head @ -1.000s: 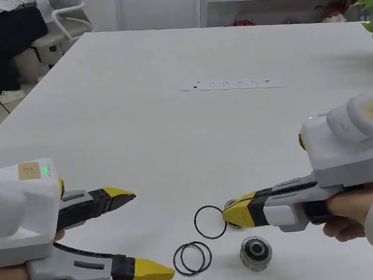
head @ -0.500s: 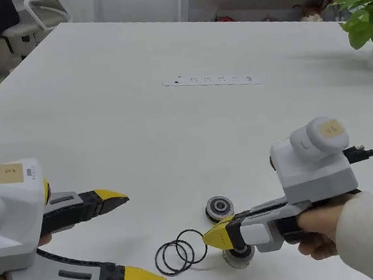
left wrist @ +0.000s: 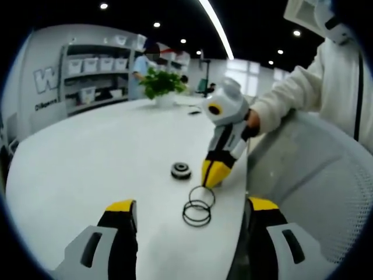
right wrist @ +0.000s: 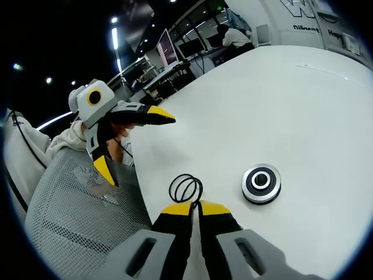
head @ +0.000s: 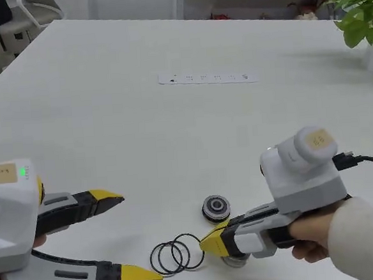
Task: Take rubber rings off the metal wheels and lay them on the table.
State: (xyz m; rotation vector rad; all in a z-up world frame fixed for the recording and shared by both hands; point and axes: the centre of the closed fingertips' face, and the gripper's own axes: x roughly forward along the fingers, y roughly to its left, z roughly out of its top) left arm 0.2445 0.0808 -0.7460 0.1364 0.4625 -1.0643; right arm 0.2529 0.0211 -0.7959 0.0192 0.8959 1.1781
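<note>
A third ring has been laid down: three rubber rings (head: 176,255) now overlapped on the counter (head: 173,128). Right claw (head: 206,242) seen closed, empty, tip just beside the rings. Left claw (head: 134,240) held open near them. Metal wheel (head: 215,207) just beyond the rings, probably still to be stripped.

Thin black rubber rings (head: 177,256), near centre: plain black.
Round metal wheel (head: 215,207): silver rim, black face.
Matt tabletop (head: 173,134): white, unpatterned.
Left gripper (head: 136,239) and right gripper (head: 206,242): white bodies, black jaws, yellow tips.
Leafy plant (head: 360,12), far right: green.
</note>
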